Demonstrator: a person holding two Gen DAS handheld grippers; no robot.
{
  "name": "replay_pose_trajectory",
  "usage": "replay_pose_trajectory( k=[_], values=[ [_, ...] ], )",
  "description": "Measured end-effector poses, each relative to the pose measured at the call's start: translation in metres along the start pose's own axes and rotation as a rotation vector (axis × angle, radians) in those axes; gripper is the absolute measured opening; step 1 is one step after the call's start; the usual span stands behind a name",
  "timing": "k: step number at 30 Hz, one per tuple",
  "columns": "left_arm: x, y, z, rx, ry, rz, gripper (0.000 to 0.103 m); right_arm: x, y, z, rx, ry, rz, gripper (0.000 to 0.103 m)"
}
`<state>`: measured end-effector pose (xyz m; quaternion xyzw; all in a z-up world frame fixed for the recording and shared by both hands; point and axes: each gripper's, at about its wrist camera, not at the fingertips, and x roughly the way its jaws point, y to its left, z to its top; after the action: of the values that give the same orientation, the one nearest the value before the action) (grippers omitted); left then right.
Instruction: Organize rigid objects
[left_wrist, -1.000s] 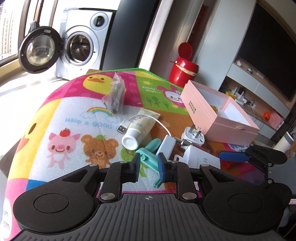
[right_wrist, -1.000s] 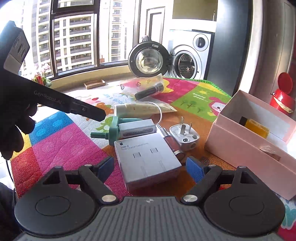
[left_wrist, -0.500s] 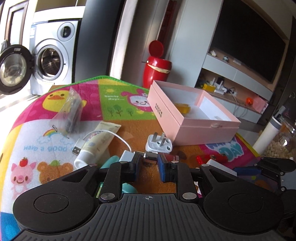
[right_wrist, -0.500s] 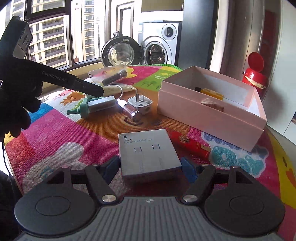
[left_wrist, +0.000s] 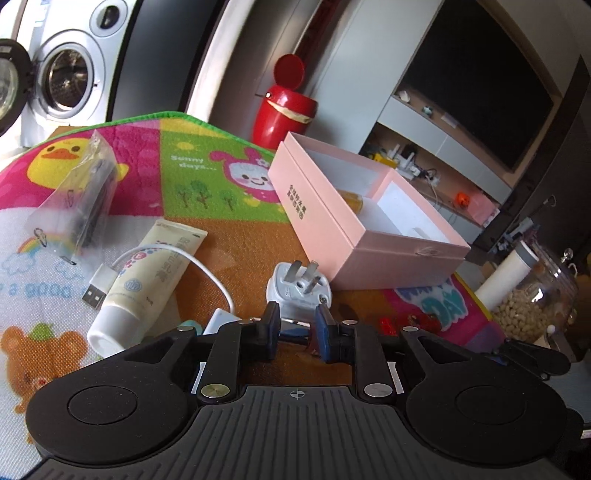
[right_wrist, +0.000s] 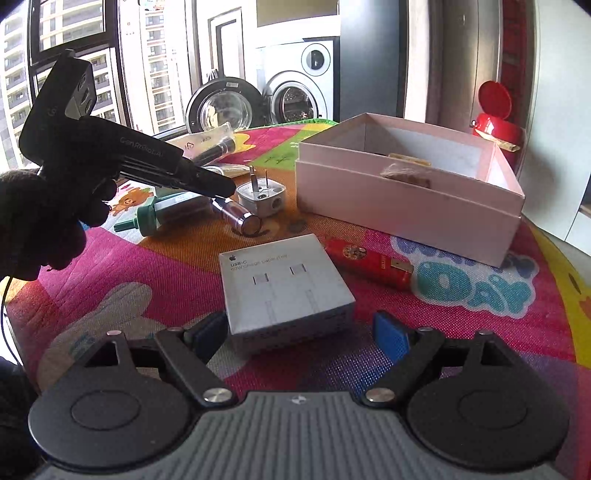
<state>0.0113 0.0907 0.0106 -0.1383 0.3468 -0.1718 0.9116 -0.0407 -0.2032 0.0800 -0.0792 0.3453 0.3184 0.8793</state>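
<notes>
An open pink box stands on the colourful mat and holds a yellow item. My left gripper is nearly shut, its jaws a narrow gap apart, just over a metal tube beside the white wall plug. Whether it grips the tube is hidden. My right gripper is open, its jaws either side of the white USB-C cable box, which lies on the mat. A red USB stick lies right of that box.
A cream tube, a white USB cable, a bagged dark item and a teal tool lie on the mat. A red bin stands behind the table. A jar of beans stands at the right.
My left gripper has swung right and come down towards the plug and metal tube. My right gripper has opened wider and the cable box now rests on the mat, nearer the pink box.
</notes>
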Motion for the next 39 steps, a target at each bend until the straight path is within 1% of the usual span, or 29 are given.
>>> replay_pose_trajectory(
  k=[2,4,5,7,8,10,13,15,17,19,20,22,24,26,29,33,36,39],
  values=[
    [-0.005,-0.012,-0.008,0.051,0.026,0.002,0.024,0.000,0.001,0.001,-0.002,0.000,-0.002,0.087],
    [-0.006,-0.022,-0.018,0.098,0.074,-0.009,0.024,0.001,0.000,0.001,0.000,-0.001,-0.001,0.087],
    [-0.006,-0.030,-0.024,0.141,0.098,-0.008,0.024,0.001,0.000,0.002,0.001,-0.001,0.000,0.087],
    [-0.008,-0.042,-0.033,0.200,0.116,-0.002,0.024,0.002,0.000,0.002,0.003,-0.001,0.000,0.087],
    [-0.010,-0.046,-0.034,0.209,0.111,-0.004,0.024,0.002,0.000,0.002,0.003,-0.001,0.000,0.087],
    [-0.016,-0.045,-0.029,0.190,0.074,-0.012,0.025,0.002,0.000,0.003,0.001,-0.001,-0.002,0.087],
    [-0.021,-0.032,-0.015,0.113,0.001,0.015,0.024,0.002,0.001,0.002,0.001,-0.002,-0.003,0.087],
    [-0.017,-0.024,-0.010,0.095,0.000,0.019,0.024,0.002,0.001,0.002,0.000,-0.002,-0.003,0.087],
    [-0.010,-0.023,-0.008,0.115,0.036,-0.001,0.024,0.002,0.001,0.002,0.000,-0.001,-0.003,0.087],
    [-0.005,-0.028,-0.010,0.161,0.074,-0.015,0.026,0.002,0.001,0.002,0.000,-0.001,-0.003,0.087],
    [-0.003,-0.035,-0.013,0.220,0.073,0.002,0.026,0.002,0.001,0.002,0.001,-0.001,-0.003,0.087],
    [0.003,-0.047,-0.015,0.305,0.087,0.052,0.027,0.002,0.002,0.002,-0.002,0.002,0.001,0.089],
    [0.010,-0.055,-0.017,0.361,0.098,0.079,0.028,0.003,0.003,0.002,-0.009,0.007,0.007,0.092],
    [0.020,-0.062,-0.017,0.392,0.111,0.080,0.028,0.003,0.003,0.003,-0.010,0.011,0.010,0.093],
    [0.036,-0.069,-0.013,0.403,0.119,0.064,0.029,0.004,0.002,0.004,-0.013,0.018,0.020,0.096],
    [0.052,-0.075,-0.006,0.412,0.109,0.080,0.030,0.009,0.002,0.007,-0.024,0.049,0.051,0.103],
    [0.055,-0.079,-0.005,0.409,0.124,0.097,0.030,0.011,0.005,0.010,-0.042,0.074,0.044,0.103],
    [0.050,-0.075,-0.007,0.370,0.129,0.097,0.030,0.011,0.005,0.010,-0.048,0.084,0.044,0.103]
  ],
)
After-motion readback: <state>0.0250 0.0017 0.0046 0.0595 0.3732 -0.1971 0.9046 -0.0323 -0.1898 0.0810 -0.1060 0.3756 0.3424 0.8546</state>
